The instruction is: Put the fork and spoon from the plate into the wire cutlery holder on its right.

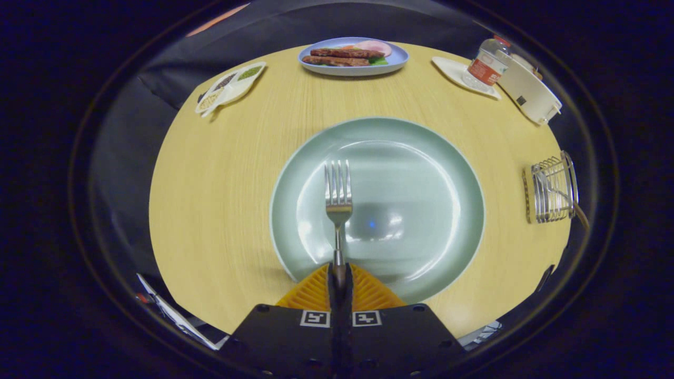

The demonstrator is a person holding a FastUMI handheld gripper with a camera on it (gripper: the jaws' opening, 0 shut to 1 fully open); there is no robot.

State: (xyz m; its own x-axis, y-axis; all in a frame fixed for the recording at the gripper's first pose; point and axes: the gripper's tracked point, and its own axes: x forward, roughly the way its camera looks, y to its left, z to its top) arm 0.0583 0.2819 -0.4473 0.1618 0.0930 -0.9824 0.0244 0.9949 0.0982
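- The gripper (339, 275) has its 2 orange ribbed fingers (310, 295) pressed together on the handle of the fork (338, 202), so the tool is clamped on it.
- The fork points straight ahead from the fingers, its 4 tines upward and away, over the middle of the pale green plate (437, 158).
- Whether the fork is lifted clear of the plate or touching it, I cannot tell from this angle.
- The plate sits on the round wooden table (221, 200), just ahead of the fingers, and its surface is shiny with light reflections.
- The wire cutlery holder (550, 193) stands to the right of the plate, near the table's edge and apart from the plate.
- A thin handle (574, 202) slants out of the holder; it may be the spoon, but the view is too small and bent there to be sure.
- Beyond the plate, at the far side of the table, a light blue plate (395, 58) carries 2 brown strips of meat, a pink slice and a bit of green.
- To the far left lies a white divided dish (229, 88) with 3 sections of grains or beans.
- To the far right a water bottle (487, 64) with a red label stands on a white tray (447, 68), just beside a white box-like container (529, 95).
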